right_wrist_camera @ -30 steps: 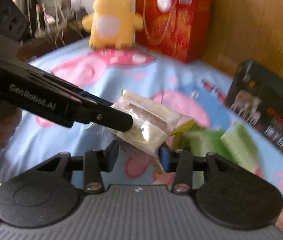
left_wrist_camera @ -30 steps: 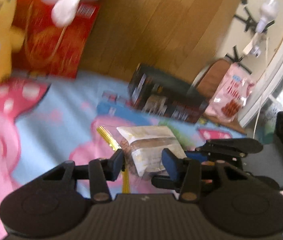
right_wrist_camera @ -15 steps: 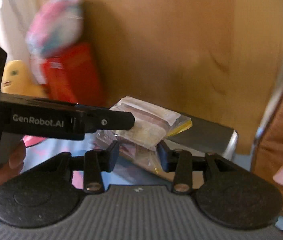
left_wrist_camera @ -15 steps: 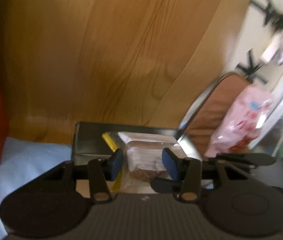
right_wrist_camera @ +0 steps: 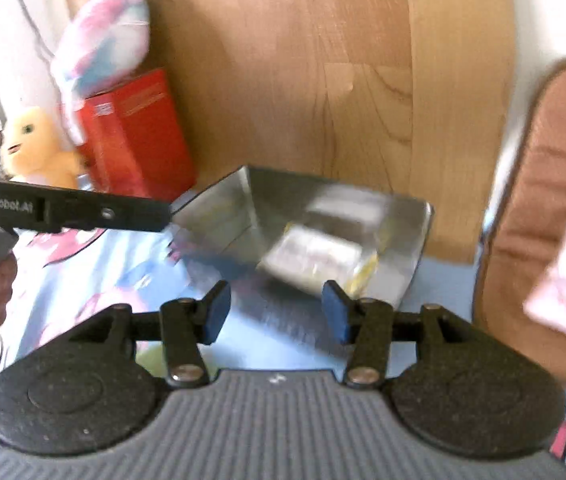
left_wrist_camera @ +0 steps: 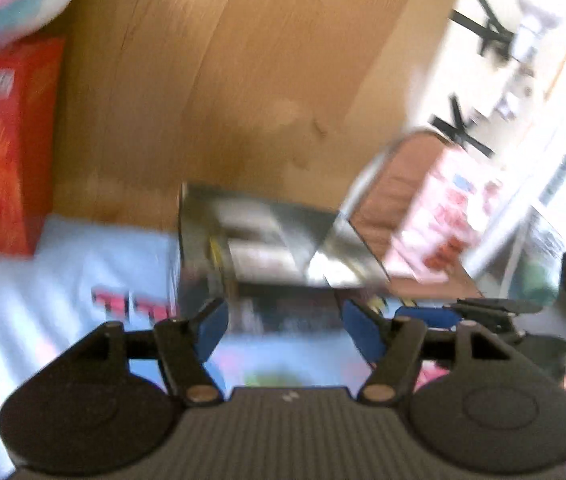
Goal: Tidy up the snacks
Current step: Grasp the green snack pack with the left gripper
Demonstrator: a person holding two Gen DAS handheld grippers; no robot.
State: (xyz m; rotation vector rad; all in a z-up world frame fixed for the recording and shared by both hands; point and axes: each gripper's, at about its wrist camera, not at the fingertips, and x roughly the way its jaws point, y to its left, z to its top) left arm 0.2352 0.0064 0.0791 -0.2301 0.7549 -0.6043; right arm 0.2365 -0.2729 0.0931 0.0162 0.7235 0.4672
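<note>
Snack packet (right_wrist_camera: 315, 254) lies in the box (right_wrist_camera: 415, 236) ahead of both empty, just-opened grippers, right gripper (right_wrist_camera: 277, 312) nearer than left gripper (left_wrist_camera: 285, 330).

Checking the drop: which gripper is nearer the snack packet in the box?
Roughly level, right perhaps nearer: the snack packet lies just past its open fingertips. Left is open too, beside the box.

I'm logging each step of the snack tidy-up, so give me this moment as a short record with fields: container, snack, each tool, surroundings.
container: open box with shiny lining, on the blue printed cloth against the wooden panel
snack: clear snack packet lies inside the box, blurred
left tool: jaws have just been opening, nothing between them
right tool: jaws have just been opening, nothing between them
surroundings: red bag, yellow plush toy
</note>
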